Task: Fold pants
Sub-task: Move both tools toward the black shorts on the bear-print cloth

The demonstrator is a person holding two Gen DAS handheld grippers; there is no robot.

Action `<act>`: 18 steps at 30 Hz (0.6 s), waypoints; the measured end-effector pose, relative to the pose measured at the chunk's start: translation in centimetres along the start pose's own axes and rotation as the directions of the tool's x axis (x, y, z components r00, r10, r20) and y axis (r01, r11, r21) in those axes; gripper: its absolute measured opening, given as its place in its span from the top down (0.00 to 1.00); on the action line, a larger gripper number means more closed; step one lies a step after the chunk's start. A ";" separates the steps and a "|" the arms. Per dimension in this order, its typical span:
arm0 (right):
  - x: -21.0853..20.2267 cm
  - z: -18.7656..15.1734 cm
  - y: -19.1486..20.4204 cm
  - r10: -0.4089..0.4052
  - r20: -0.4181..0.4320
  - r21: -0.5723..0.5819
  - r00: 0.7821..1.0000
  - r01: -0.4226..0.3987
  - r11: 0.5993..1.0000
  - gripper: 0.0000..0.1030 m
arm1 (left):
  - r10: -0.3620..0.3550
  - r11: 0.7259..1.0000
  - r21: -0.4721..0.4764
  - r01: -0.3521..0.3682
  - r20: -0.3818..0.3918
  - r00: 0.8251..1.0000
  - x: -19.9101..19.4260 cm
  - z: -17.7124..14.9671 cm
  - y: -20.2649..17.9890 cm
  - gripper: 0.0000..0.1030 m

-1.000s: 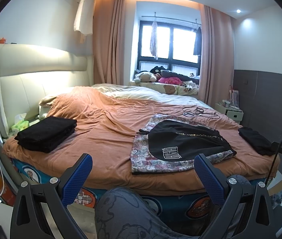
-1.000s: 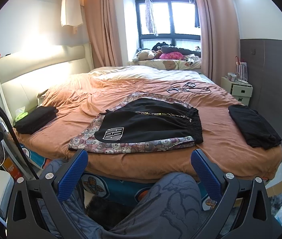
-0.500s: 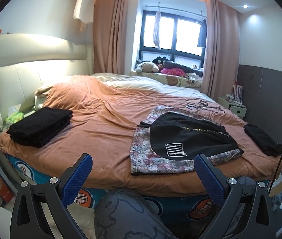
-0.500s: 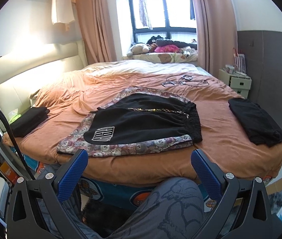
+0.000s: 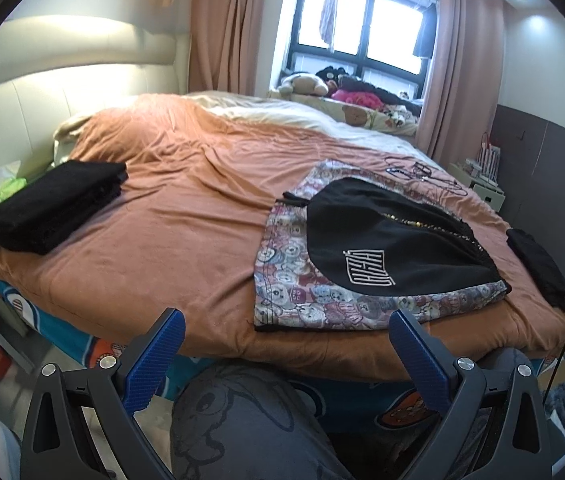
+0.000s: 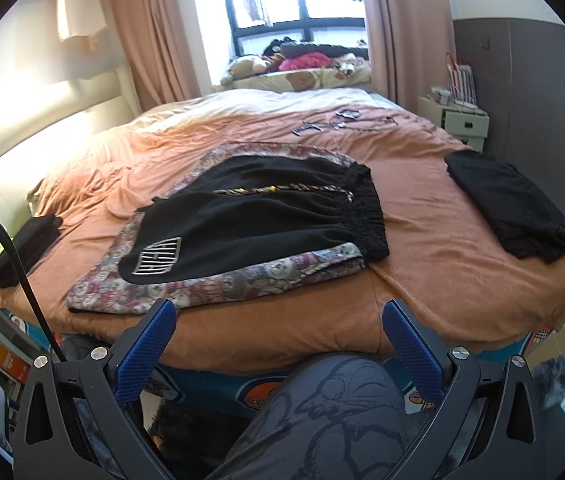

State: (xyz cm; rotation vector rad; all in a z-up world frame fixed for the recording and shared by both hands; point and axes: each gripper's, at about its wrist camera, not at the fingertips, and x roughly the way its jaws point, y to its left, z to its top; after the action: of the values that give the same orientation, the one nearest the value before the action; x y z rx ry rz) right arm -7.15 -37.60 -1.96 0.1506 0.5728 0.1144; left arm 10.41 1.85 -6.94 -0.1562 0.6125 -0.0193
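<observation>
We hold both grippers short of the bed, above our knee in grey printed trousers. The left gripper (image 5: pixel 286 336) has its blue fingers spread wide with nothing between them, and the right gripper (image 6: pixel 278 326) is spread the same way, also empty.

The black pants (image 5: pixel 386 240) lie flat on a bear-print cloth (image 5: pixel 294 280) near the front edge of the orange bedspread (image 5: pixel 170 232). A white box-shaped logo sits near the hem end, and a gold-patterned cord runs across the middle.

From the left wrist we see a thick folded black stack (image 5: pixel 54 204) on the bed's left corner, well apart from the pants, with a green packet just beside it against the headboard. In this view only the near end of a second black garment shows at the right edge.

The right wrist view gives that folded black garment (image 6: pixel 510 208) whole, lying on the right side of the bed apart from the pants. It also shows the gathered elastic waistband (image 6: pixel 362 212) of the pants, overhanging the cloth's right edge. The left stack is mostly hidden there behind a black cable (image 6: pixel 22 264).

Both views show loose cords (image 6: pixel 342 118) farther back on the bedspread and soft toys on the window ledge. On the nightstand (image 6: pixel 462 120) stands a wire rack whose contents we cannot make out.
</observation>
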 end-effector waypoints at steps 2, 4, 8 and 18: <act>0.9 0.3 -0.3 -0.010 -0.017 0.011 1.000 0.010 1.000 0.00 | 0.000 1.000 -0.005 0.000 -0.023 1.000 1.1 0.1 -0.1 0.00; 1.7 0.6 -0.8 -0.017 -0.033 0.023 0.999 0.017 1.000 0.00 | -0.004 1.000 -0.019 0.003 -0.044 0.999 2.2 0.1 0.1 0.01; 3.0 1.1 -1.5 -0.026 -0.057 0.041 0.998 0.029 0.999 0.00 | -0.029 0.998 -0.056 0.024 -0.087 0.996 4.4 0.1 0.6 0.07; 6.6 1.9 -3.5 -0.018 -0.111 0.086 0.994 0.028 0.996 0.00 | -0.137 0.972 -0.217 0.087 -0.226 0.964 10.2 -1.3 2.9 0.20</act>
State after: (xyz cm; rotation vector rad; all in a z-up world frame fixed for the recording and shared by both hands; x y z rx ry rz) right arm -0.34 -40.22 -4.52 0.2236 0.6902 0.0758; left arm 17.91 3.83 -14.23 -0.3934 0.8469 -0.0860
